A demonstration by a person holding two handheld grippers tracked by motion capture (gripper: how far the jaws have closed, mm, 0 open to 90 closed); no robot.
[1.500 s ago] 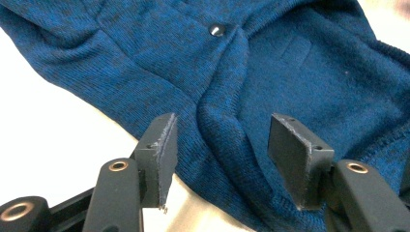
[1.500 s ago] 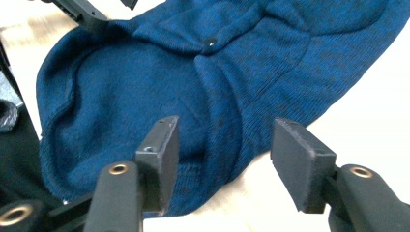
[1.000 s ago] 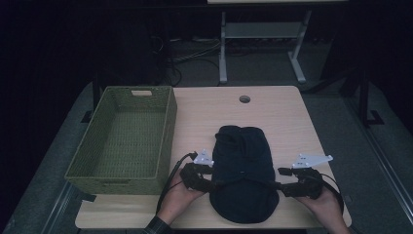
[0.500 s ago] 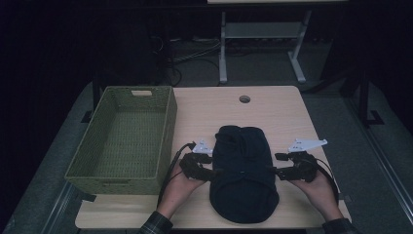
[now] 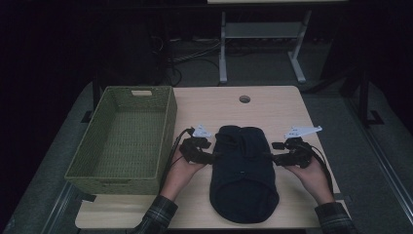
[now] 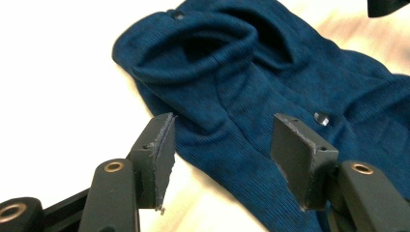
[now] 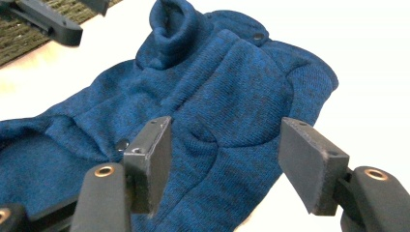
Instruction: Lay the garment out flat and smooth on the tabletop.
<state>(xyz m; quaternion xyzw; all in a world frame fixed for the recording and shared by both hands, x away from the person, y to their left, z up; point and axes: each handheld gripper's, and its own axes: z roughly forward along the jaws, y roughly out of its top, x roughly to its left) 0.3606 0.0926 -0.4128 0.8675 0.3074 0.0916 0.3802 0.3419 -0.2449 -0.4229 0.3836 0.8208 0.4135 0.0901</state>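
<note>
On the light wooden worktop (image 5: pixel 272 107), a dark blue knitted garment with a rolled collar and small snap buttons (image 5: pixel 243 170) is lying flat near the front edge, collar end pointing away from the person, wide hem end nearest them. Left of it, a green woven rectangular basket (image 5: pixel 124 136) is sitting on the worktop's left side, well apart from the garment. Left tool (image 5: pixel 210 157) is sitting just beside the garment's left edge, held in the person's left hand (image 5: pixel 179 173); in the left gripper view its jaws are standing wide apart over the knit, nothing between them, a fold of the collar lying beyond. Right tool (image 5: pixel 273 158) is sitting at the garment's right edge, held in the right hand (image 5: pixel 311 178); in the right gripper view its jaws are also spread wide above the fabric, gripping nothing. Whether either tool is touching the cloth is unclear. Plaid sleeves (image 5: pixel 156 217) are showing at the bottom edge.
</note>
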